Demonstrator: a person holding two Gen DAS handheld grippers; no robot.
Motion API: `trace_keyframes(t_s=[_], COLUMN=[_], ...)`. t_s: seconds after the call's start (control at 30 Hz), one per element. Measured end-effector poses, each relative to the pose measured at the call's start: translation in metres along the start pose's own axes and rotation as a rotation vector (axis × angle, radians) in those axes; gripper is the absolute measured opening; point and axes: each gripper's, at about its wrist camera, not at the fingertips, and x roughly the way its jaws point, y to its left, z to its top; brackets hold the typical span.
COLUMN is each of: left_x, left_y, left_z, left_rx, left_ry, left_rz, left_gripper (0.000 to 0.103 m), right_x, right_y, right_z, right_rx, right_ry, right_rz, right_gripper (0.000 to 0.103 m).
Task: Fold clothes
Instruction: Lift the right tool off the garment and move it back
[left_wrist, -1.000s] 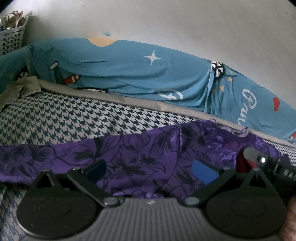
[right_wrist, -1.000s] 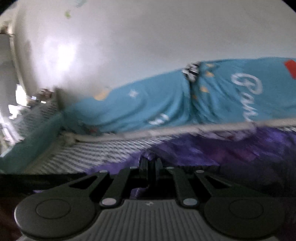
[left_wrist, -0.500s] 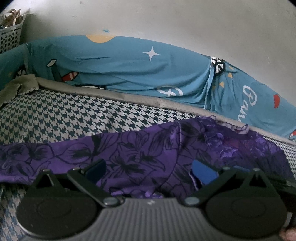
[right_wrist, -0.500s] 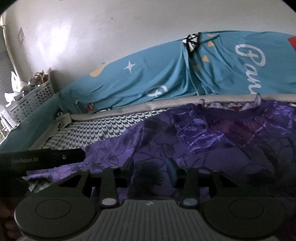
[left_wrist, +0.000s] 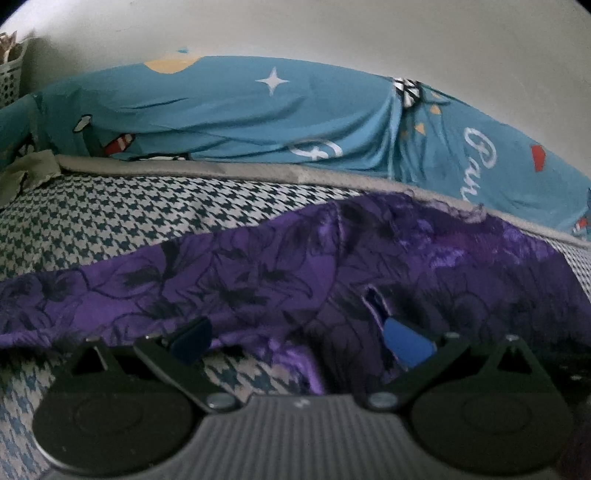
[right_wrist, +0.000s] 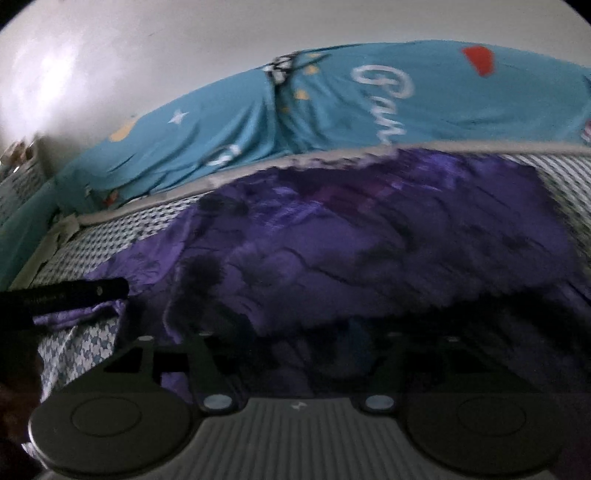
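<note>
A purple garment with a dark flower print (left_wrist: 258, 273) lies spread on the houndstooth bed cover (left_wrist: 110, 221). My left gripper (left_wrist: 299, 341) hovers open low over the garment's near edge. Its blue pads (left_wrist: 406, 343) stand wide apart, with a fold of purple cloth and a patch of cover between them. In the right wrist view the same garment (right_wrist: 369, 240) fills the middle, blurred. My right gripper (right_wrist: 295, 339) is open just above the cloth, its fingertips lost in shadow. The black body of the left gripper (right_wrist: 66, 291) shows at the left.
A teal printed sheet (left_wrist: 240, 122) is heaped along the white wall behind the bed's grey piping. An olive cloth (left_wrist: 33, 170) lies at the far left corner, with a white basket (left_wrist: 9, 74) above it. Bare houndstooth cover (right_wrist: 122, 236) stretches left of the garment.
My right gripper went from shut to wide open and moved over the garment. My left gripper stayed open and drew back, so the garment's near edge and the cover now show between its pads.
</note>
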Motion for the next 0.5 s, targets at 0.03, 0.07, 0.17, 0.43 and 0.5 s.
trace_keyframes(t_s=[0.03, 0.07, 0.17, 0.43, 0.5], left_x=[-0.001, -0.002, -0.006, -0.019, -0.023], left_y=[-0.002, -0.004, -0.009, -0.012, -0.011], left_z=[-0.004, -0.008, -0.017, -0.048, -0.056], left_rx=[0.014, 0.028, 0.071, 0.06, 0.045], left_ry=[0.0, 0.0, 0.003, 0.013, 0.02], left_rz=[-0.013, -0.024, -0.033, -0.021, -0.017], left_gripper=[0.103, 0.103, 0.103, 0.103, 0.103], right_x=[-0.007, -0.014, -0.031, -0.063, -0.067], right_y=[-0.004, -0.007, -0.014, -0.024, -0.025], right_z=[-0.004, -0.008, -0.024, -0.064, -0.07], right_rx=[0.021, 0.038, 0.074, 0.082, 0.074], right_ry=[-0.006, -0.01, -0.005, -0.007, -0.005], right_rz=[-0.007, -0.011, -0.028, -0.113, -0.127], right_gripper=[0.07, 0.07, 0.071, 0.072, 0.073])
